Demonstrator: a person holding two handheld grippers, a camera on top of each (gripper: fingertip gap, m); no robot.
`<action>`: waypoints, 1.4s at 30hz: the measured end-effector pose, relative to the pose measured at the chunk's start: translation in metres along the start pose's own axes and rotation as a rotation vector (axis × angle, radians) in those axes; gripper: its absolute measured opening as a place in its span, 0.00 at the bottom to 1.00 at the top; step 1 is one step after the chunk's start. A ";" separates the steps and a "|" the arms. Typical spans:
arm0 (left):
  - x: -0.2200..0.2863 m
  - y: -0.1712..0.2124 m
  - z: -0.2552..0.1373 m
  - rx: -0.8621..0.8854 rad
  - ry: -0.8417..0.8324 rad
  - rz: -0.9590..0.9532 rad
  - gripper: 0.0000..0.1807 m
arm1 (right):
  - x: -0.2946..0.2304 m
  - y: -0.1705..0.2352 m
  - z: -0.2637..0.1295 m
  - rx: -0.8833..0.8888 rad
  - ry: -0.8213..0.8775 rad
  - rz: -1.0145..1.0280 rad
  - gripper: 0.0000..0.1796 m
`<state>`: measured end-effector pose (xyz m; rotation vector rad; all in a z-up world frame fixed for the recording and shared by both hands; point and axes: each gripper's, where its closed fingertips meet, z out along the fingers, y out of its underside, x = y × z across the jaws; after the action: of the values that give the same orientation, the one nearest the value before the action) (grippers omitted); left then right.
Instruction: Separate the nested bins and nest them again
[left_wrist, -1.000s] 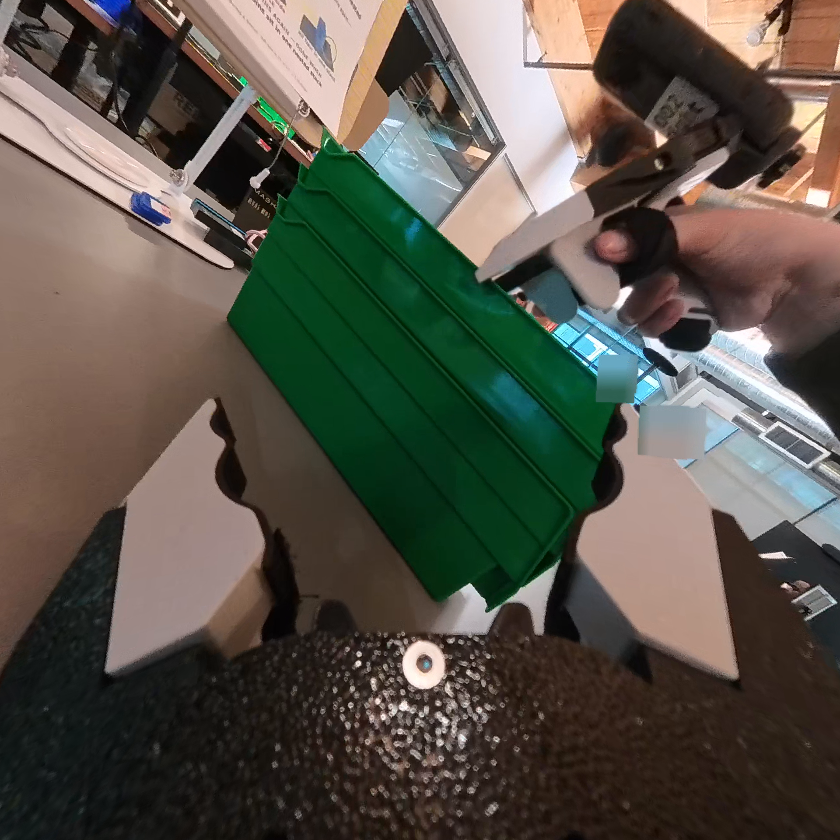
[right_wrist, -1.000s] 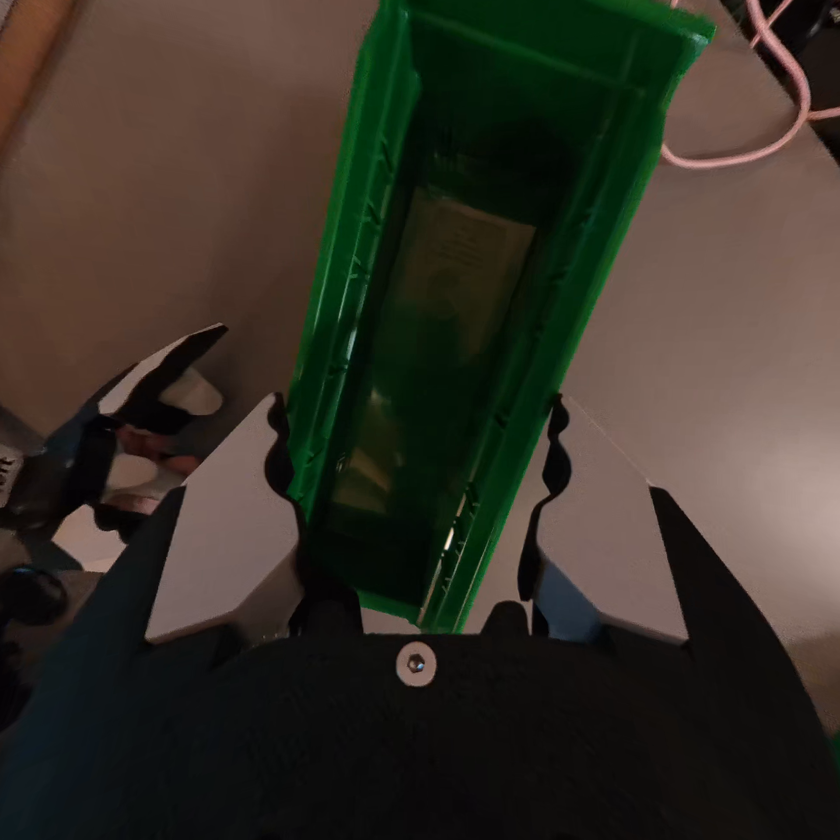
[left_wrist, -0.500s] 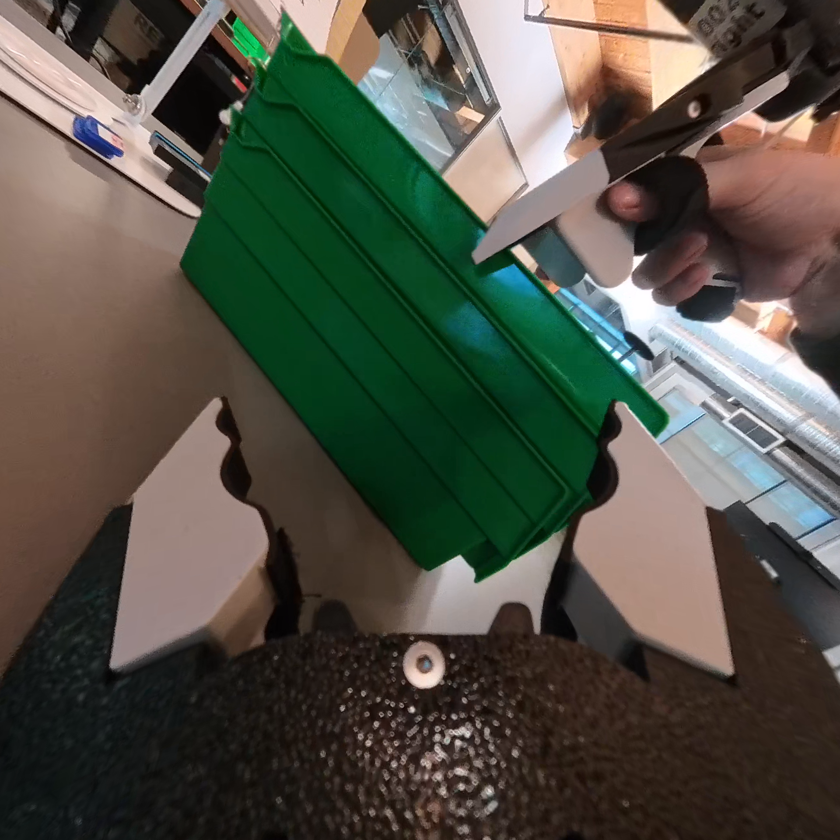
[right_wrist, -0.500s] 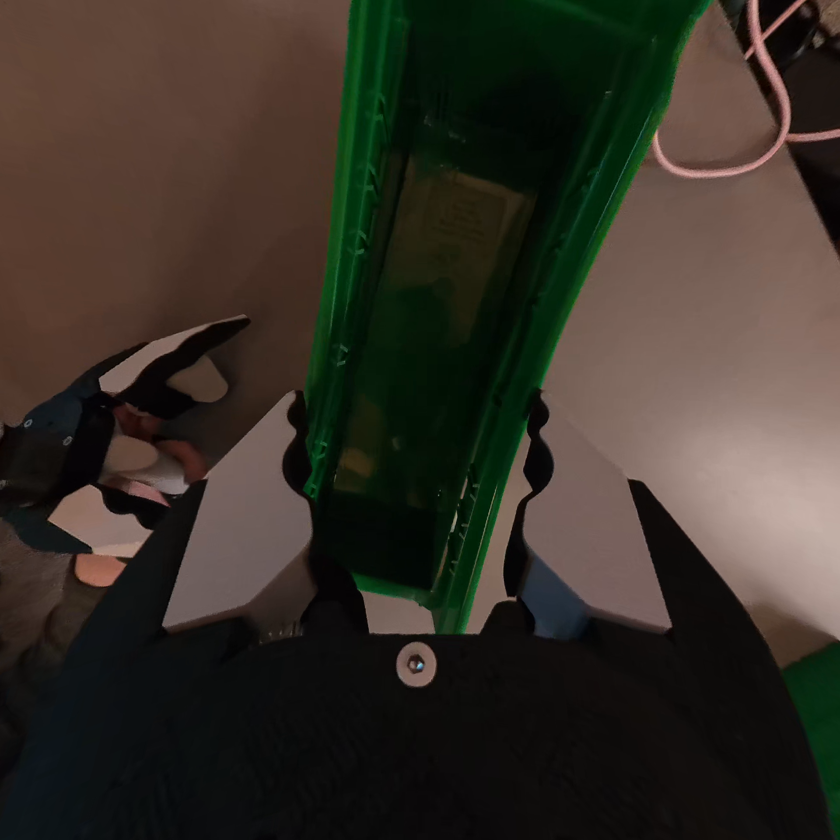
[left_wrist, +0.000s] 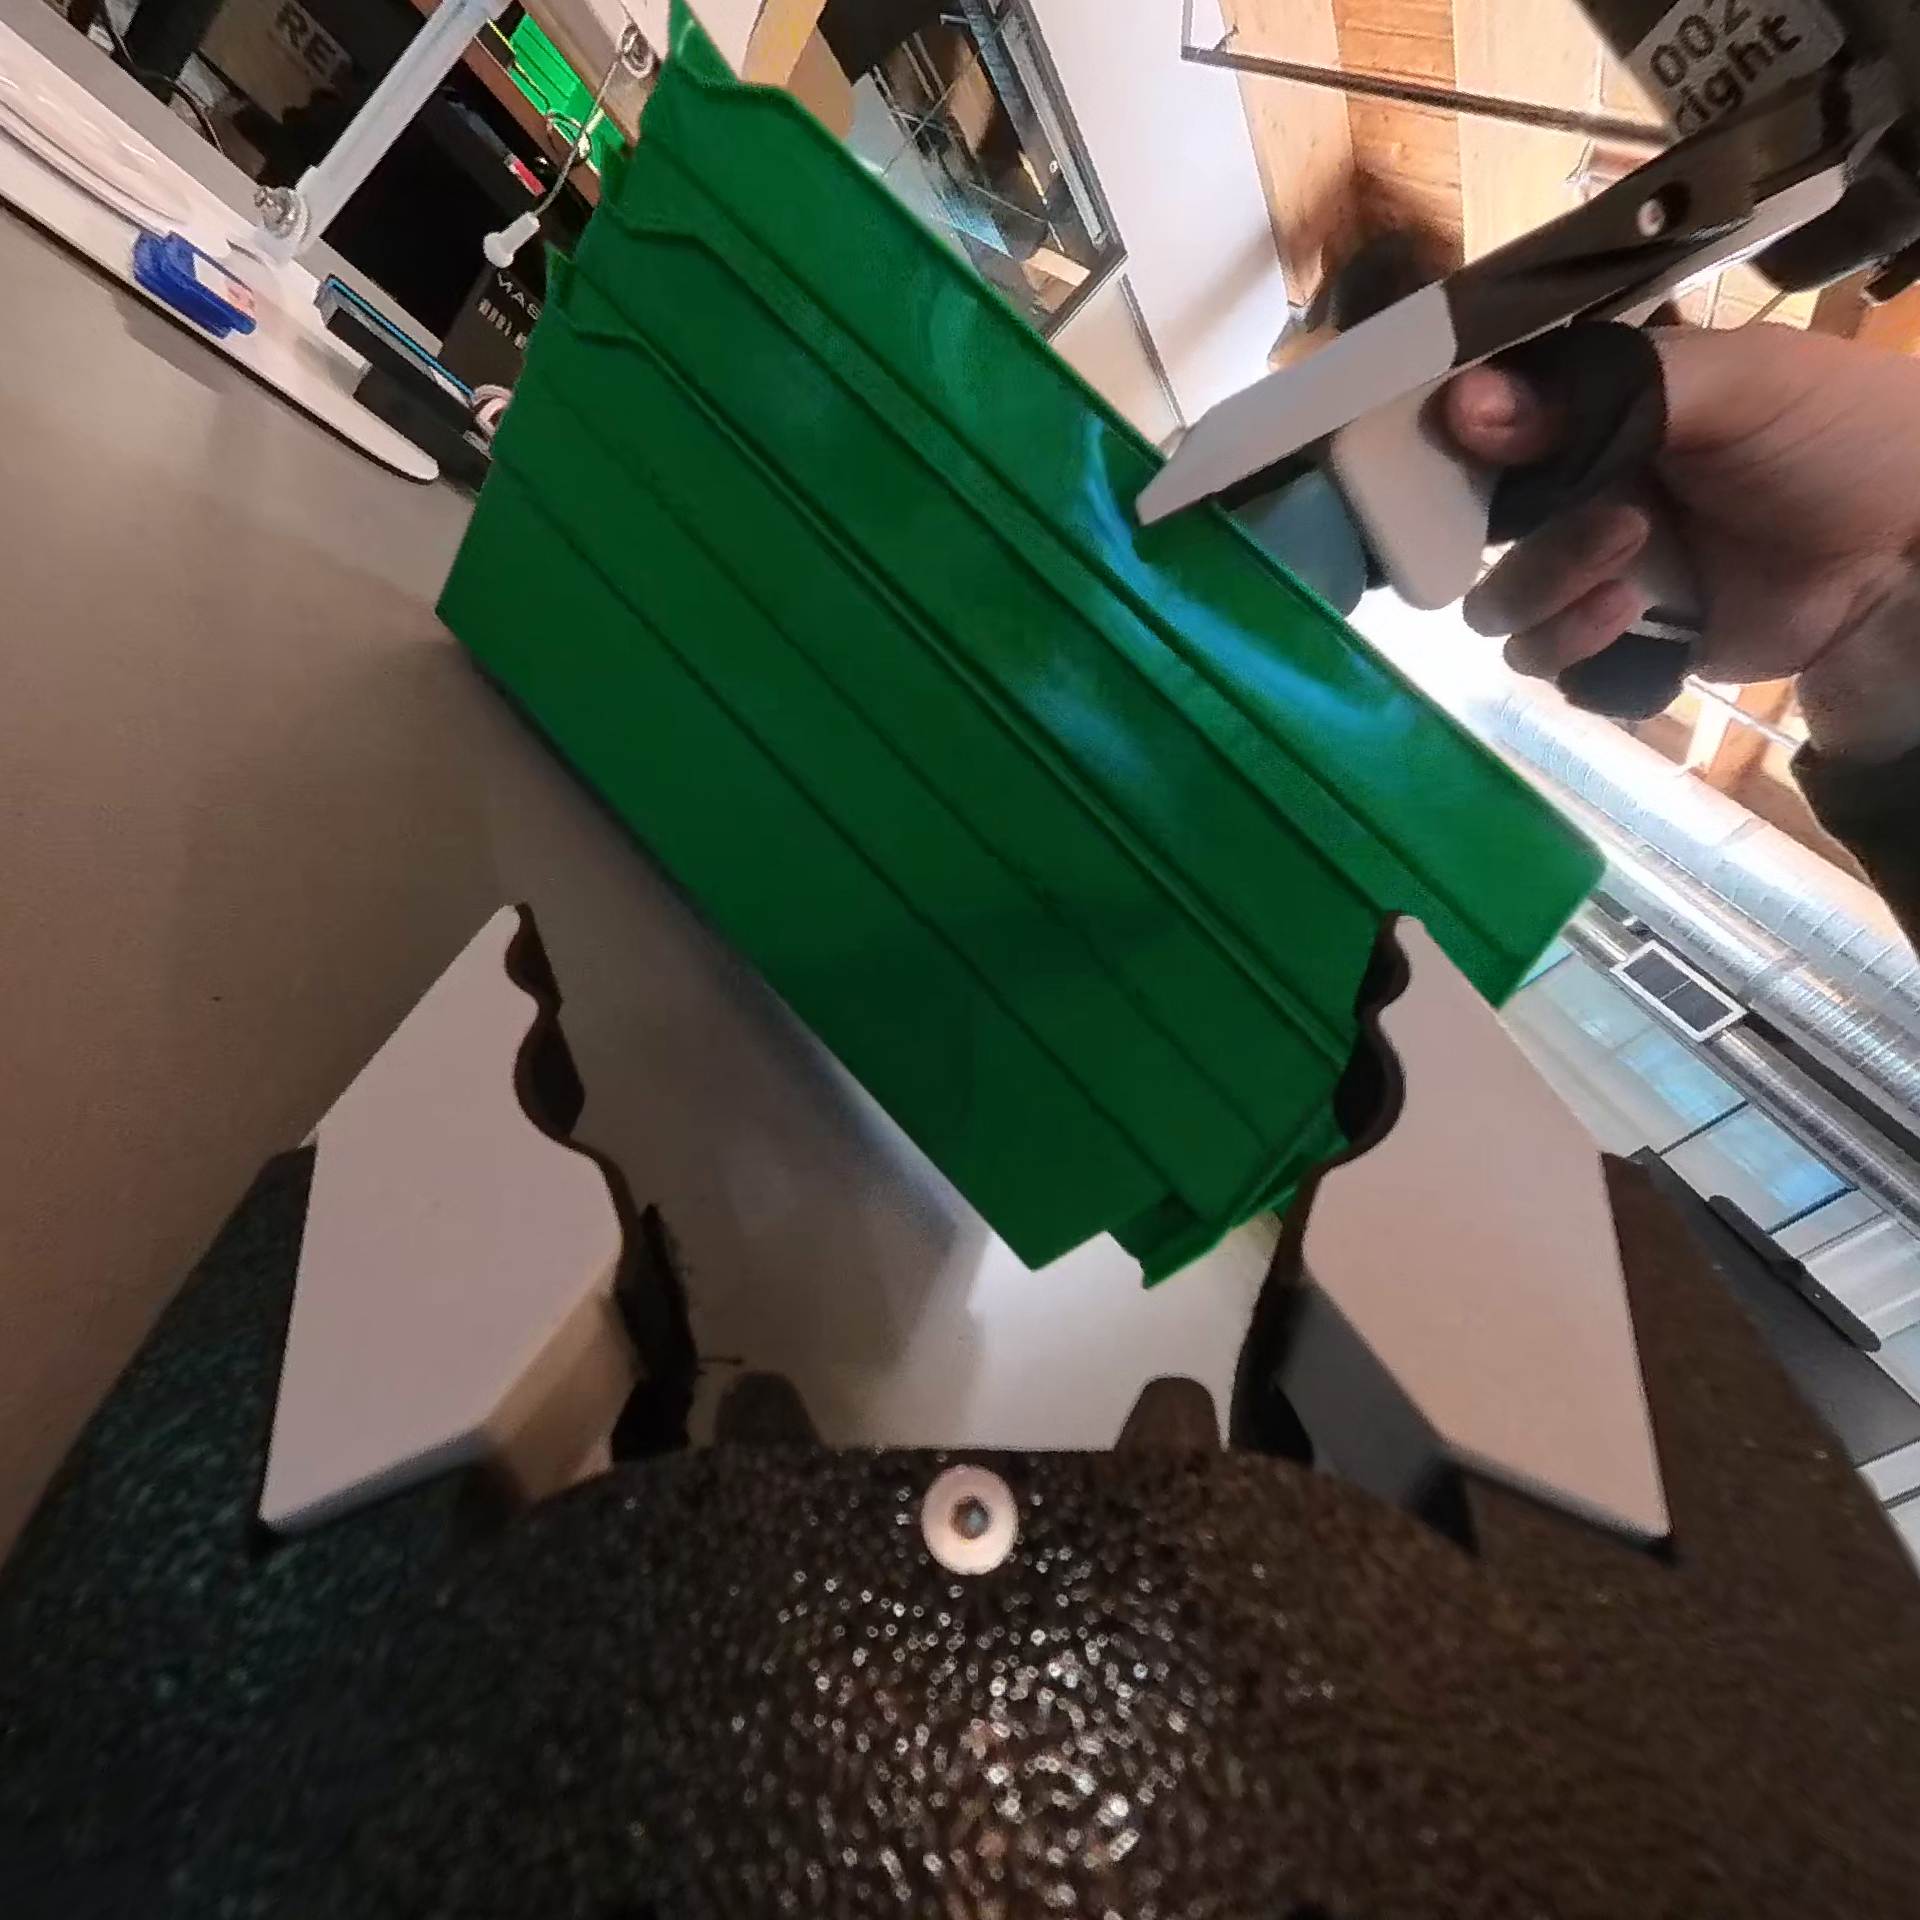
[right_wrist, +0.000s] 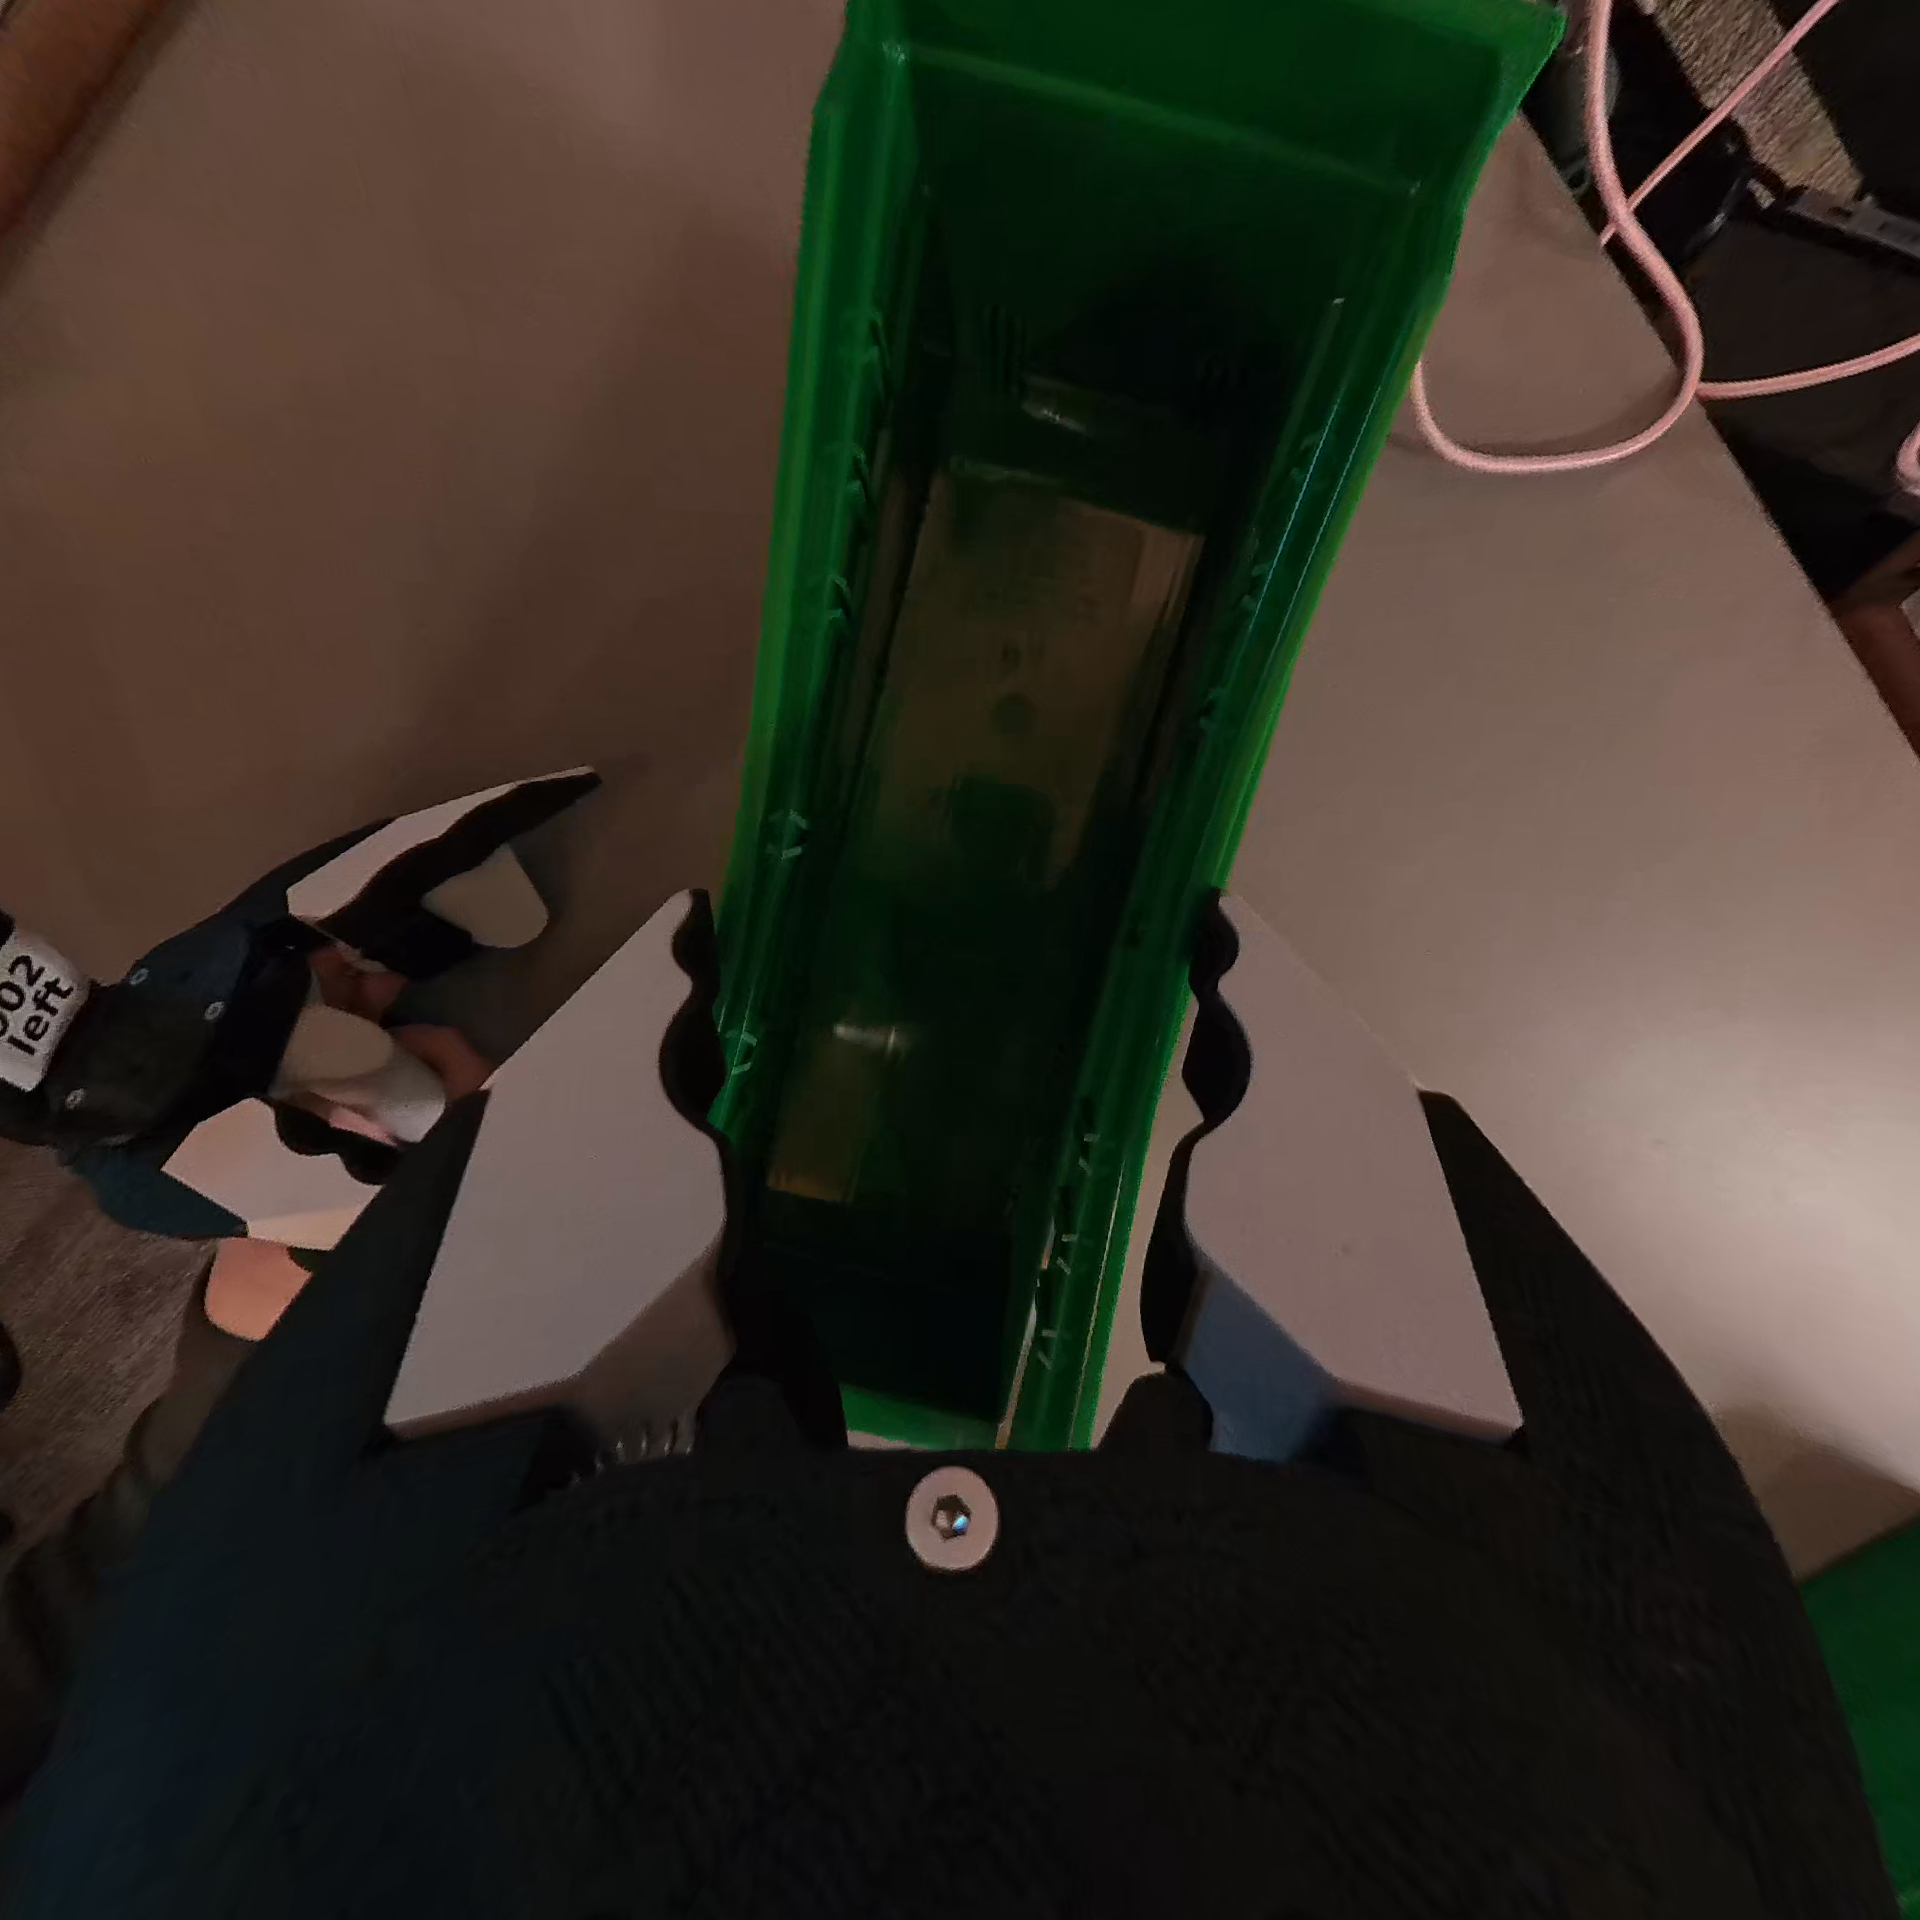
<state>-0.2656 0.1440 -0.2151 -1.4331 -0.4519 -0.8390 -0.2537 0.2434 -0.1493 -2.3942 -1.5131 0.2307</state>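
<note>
The right gripper (right_wrist: 951, 1039) is held above the nested green bins (left_wrist: 935, 748), pointing down into the top bin (right_wrist: 1049, 727). Its fingers straddle that bin's two long walls; whether they press the walls cannot be told. A hand (left_wrist: 1704, 499) holds its grip. The left gripper (left_wrist: 956, 1049) sits low beside the stack, jaws wide apart, one fingertip (left_wrist: 1382, 997) at the stack's near corner. The bins rest on the grey table (left_wrist: 208, 675), open side up, long axis running away from the left gripper. A pink cable (right_wrist: 1621, 416) lies beyond the bins.
</note>
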 end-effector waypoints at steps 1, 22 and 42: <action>0.000 0.000 0.000 -0.001 0.001 -0.003 0.81 | 0.001 -0.003 -0.002 0.012 0.012 -0.004 0.51; 0.004 0.007 0.003 -0.036 0.020 0.005 0.81 | 0.162 0.071 -0.174 0.304 0.085 0.225 0.53; 0.010 0.017 0.008 -0.067 0.045 -0.007 0.80 | 0.322 0.327 -0.026 0.079 0.226 0.653 0.61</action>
<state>-0.2447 0.1483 -0.2187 -1.4717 -0.3976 -0.8977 0.1719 0.3978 -0.2267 -2.6612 -0.5824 0.1431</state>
